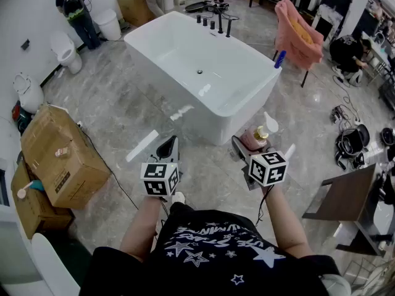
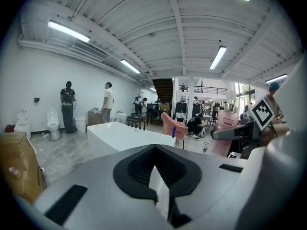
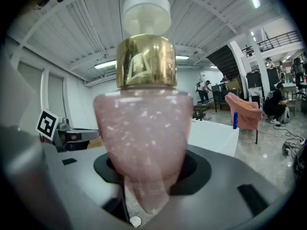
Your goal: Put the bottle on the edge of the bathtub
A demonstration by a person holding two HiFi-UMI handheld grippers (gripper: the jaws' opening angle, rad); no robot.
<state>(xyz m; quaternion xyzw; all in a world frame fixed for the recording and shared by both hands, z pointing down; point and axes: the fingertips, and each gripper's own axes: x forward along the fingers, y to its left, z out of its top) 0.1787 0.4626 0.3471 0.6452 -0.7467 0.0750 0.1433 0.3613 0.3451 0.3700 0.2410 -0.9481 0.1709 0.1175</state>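
The right gripper clamps the pink bottle upright in the air, near the tub, while the left gripper's 2 jaws sit together, empty.

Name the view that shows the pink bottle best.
Right gripper view: the bottle fills the frame, pink body, gold collar, white cap. Head view shows it small from above; left gripper view, small at the right.
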